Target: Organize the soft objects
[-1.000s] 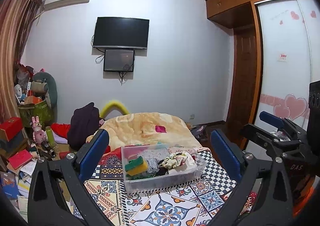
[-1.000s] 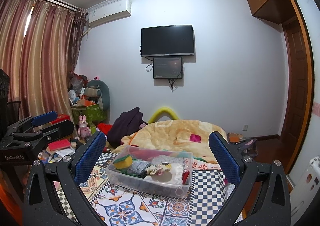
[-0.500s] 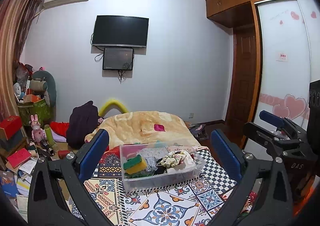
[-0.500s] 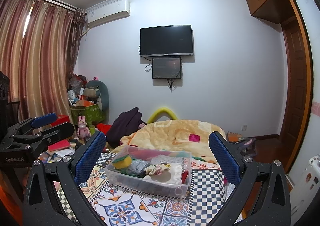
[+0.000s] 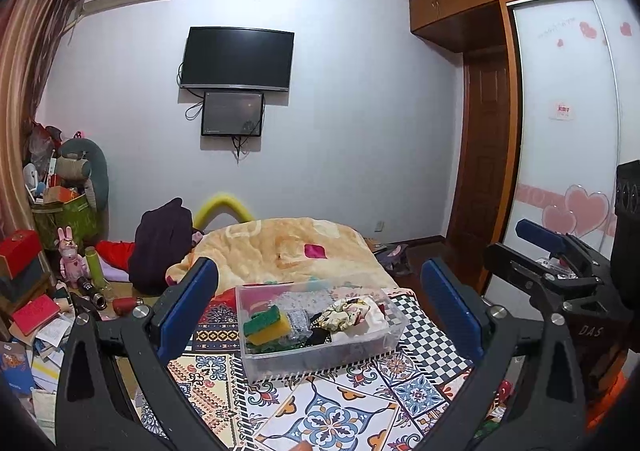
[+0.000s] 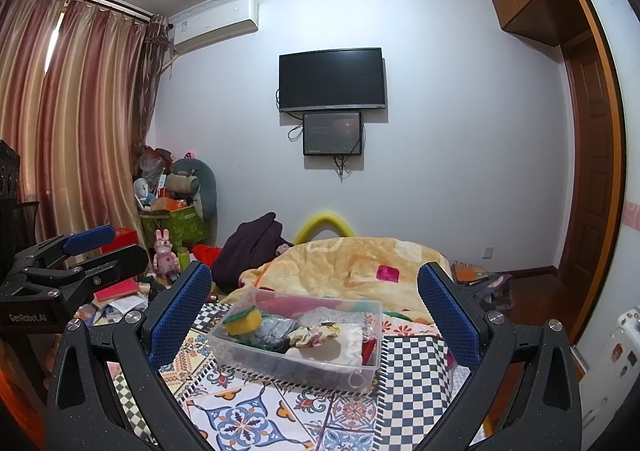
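Observation:
A clear plastic bin (image 5: 384, 347) (image 6: 248, 357) stands on a patterned cloth on the bed. It holds soft things: a yellow and green sponge (image 5: 267, 325) (image 6: 243, 320), a grey scrubber (image 5: 299, 322), a floral cloth (image 5: 347, 312) (image 6: 314, 334), white cloth (image 6: 351, 343) and something red. My left gripper (image 5: 320, 303) is open and empty, held back from the bin. My right gripper (image 6: 315, 305) is open and empty, also back from the bin. Each gripper shows at the edge of the other's view.
An orange blanket (image 5: 288, 247) and dark clothes (image 5: 160, 247) lie behind the bin. Clutter of boxes, books and toys (image 5: 44, 291) fills the left side. A wardrobe (image 5: 560, 171) and door stand right. A TV (image 6: 332, 80) hangs on the far wall.
Both views drift slightly; the bin sits a little lower and nearer the middle of each view. Both grippers stay open and empty.

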`<state>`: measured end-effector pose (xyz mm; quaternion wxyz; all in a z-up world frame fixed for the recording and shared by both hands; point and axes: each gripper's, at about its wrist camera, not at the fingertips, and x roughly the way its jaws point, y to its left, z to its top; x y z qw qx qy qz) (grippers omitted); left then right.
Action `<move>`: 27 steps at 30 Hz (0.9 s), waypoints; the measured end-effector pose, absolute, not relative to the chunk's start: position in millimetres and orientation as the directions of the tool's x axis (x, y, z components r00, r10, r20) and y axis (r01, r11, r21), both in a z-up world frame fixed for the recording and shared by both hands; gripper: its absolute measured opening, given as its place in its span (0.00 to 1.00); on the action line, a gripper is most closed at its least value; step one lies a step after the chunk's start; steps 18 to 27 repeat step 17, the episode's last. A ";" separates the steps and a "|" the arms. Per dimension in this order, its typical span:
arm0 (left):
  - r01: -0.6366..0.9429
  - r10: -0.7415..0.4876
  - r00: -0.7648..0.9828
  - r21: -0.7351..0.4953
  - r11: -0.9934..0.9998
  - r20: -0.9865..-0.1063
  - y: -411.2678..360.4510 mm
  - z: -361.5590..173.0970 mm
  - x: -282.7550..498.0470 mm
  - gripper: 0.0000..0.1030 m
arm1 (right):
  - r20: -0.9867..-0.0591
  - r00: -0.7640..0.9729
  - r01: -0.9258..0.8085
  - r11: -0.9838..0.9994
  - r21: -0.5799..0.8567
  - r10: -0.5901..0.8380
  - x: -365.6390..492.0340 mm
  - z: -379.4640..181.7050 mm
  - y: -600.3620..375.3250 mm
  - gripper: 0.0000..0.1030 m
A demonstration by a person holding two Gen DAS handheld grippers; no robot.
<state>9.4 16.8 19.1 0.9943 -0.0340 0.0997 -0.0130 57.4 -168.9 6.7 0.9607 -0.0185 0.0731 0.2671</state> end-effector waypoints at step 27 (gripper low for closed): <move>0.036 -0.050 0.979 -0.071 0.997 -0.196 15.8 17.9 9.4 1.00 | -0.159 0.844 -0.518 0.855 0.007 0.512 55.1 4.8 -167.9 1.00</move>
